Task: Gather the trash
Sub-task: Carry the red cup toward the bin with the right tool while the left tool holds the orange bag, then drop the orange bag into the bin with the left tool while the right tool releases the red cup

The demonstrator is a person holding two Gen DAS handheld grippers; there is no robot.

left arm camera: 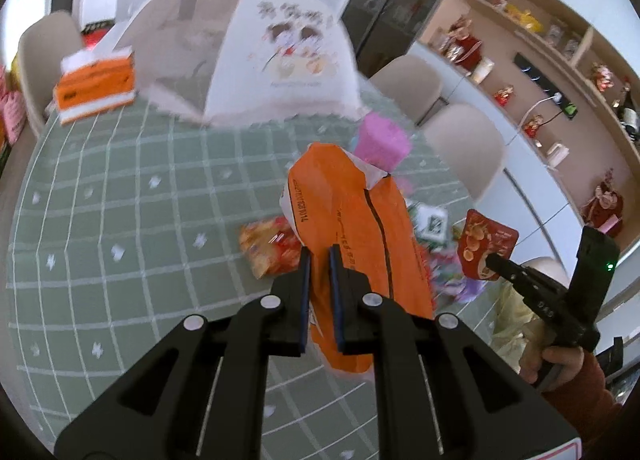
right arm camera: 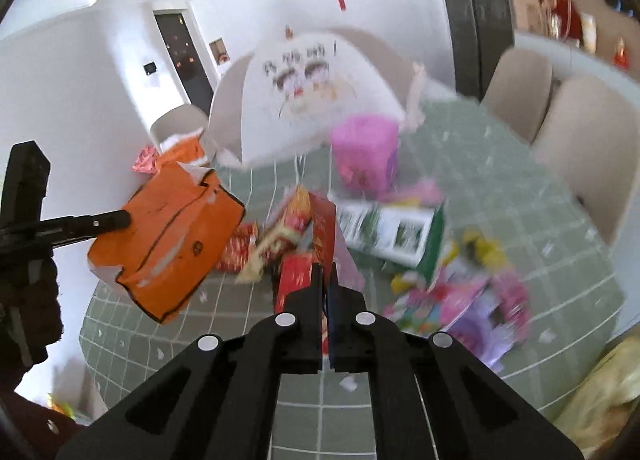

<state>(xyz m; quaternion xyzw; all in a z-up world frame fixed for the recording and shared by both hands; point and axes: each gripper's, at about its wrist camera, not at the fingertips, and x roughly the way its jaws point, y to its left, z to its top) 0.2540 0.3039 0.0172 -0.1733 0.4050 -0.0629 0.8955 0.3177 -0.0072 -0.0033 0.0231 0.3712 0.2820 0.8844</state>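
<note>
My left gripper [left arm camera: 319, 250] is shut on an empty orange tissue packet [left arm camera: 352, 228] and holds it above the green checked table [left arm camera: 120, 220]; the packet also shows in the right wrist view [right arm camera: 168, 236]. My right gripper [right arm camera: 325, 268] is shut on a dark red snack wrapper [right arm camera: 324, 232], lifted off the table; it also shows in the left wrist view [left arm camera: 486, 246]. More wrappers lie in a heap on the table: red and yellow snack bags [right arm camera: 276, 236], a green and white carton [right arm camera: 392, 234], and pink and purple packets [right arm camera: 472, 304].
A pink bin [right arm camera: 366, 152] stands on the table behind the heap. A white mesh food cover [left arm camera: 248, 56] sits at the far side. A full orange tissue pack [left arm camera: 96, 86] stands at the back left. Beige chairs [left arm camera: 464, 148] ring the table.
</note>
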